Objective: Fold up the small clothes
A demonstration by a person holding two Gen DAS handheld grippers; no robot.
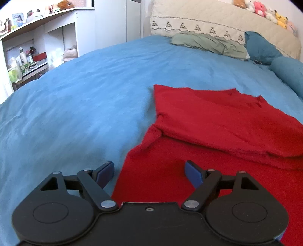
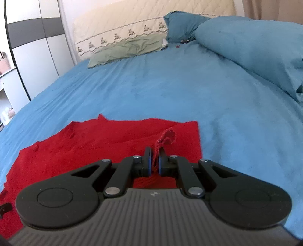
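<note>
A small red garment (image 1: 217, 121) lies on the blue bedsheet (image 1: 85, 94), with its far part folded over onto the near part. My left gripper (image 1: 149, 172) is open and empty, hovering over the garment's near left edge. In the right wrist view the red garment (image 2: 94, 140) lies flat on the bedsheet (image 2: 170, 85). My right gripper (image 2: 154, 160) is shut on a pinched-up edge of the garment, and a tuft of red cloth sticks up between the pads.
A green pillow (image 1: 210, 44) and blue pillows (image 1: 263, 47) lie at the headboard. A bunched blue duvet (image 2: 255, 51) lies on the right. White shelves (image 1: 37, 49) with clutter stand left of the bed. Plush toys (image 1: 265, 11) line the headboard top.
</note>
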